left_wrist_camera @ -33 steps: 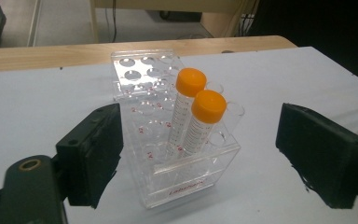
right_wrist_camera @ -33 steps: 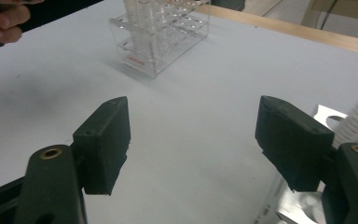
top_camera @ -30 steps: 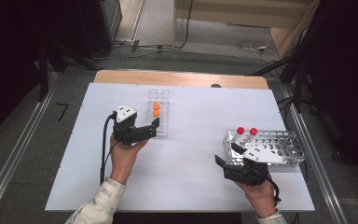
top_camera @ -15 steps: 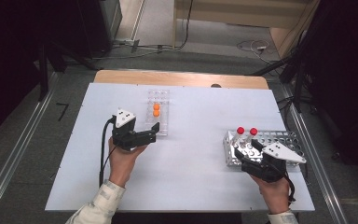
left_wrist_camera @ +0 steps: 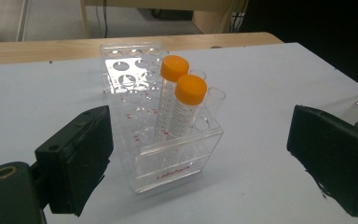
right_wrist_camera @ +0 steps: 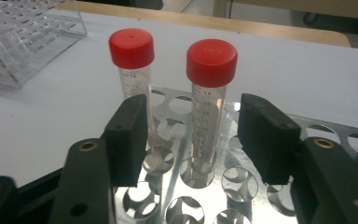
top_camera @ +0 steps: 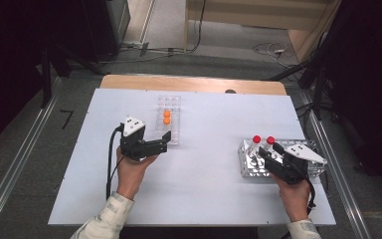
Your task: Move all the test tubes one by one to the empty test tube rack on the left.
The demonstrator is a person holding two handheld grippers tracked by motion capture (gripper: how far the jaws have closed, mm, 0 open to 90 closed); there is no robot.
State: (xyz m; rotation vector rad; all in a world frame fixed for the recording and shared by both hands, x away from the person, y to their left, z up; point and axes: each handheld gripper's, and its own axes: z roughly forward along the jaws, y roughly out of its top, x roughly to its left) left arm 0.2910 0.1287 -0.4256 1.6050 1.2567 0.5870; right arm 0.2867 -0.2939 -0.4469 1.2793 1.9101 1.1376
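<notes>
The right gripper (right_wrist_camera: 193, 140) reaches over the near edge of a metal rack (right_wrist_camera: 242, 186) that stands on the white table (top_camera: 204, 169). Two tubes with red caps stand upright in the rack's holes. The right-hand red-capped tube (right_wrist_camera: 208, 107) stands between the two black jaws, closer to the left jaw than the right, with a gap on each side, so the pads do not press it. The left-hand red-capped tube (right_wrist_camera: 133, 79) rises just behind the left jaw, outside the gap. These jaws have just been closing and now stand about half apart around that one tube. In the high view the right gripper (top_camera: 271, 155) lies across the rack's (top_camera: 251, 167) near side, held by the right hand (top_camera: 293, 196).

The left gripper (left_wrist_camera: 200, 163) has its jaws spread wide, with nothing gripped; they have just been opening a little. Ahead of them, between the two jaws and nearer the left one, a clear plastic rack (left_wrist_camera: 168, 158) stands on the table, and two tubes with orange caps (left_wrist_camera: 182, 100) stand upright in it, side by side, beyond the jaw tips. In the high view the left gripper (top_camera: 164, 142) points at the near end of the clear rack (top_camera: 169, 104), held by the left hand (top_camera: 132, 172).
</notes>
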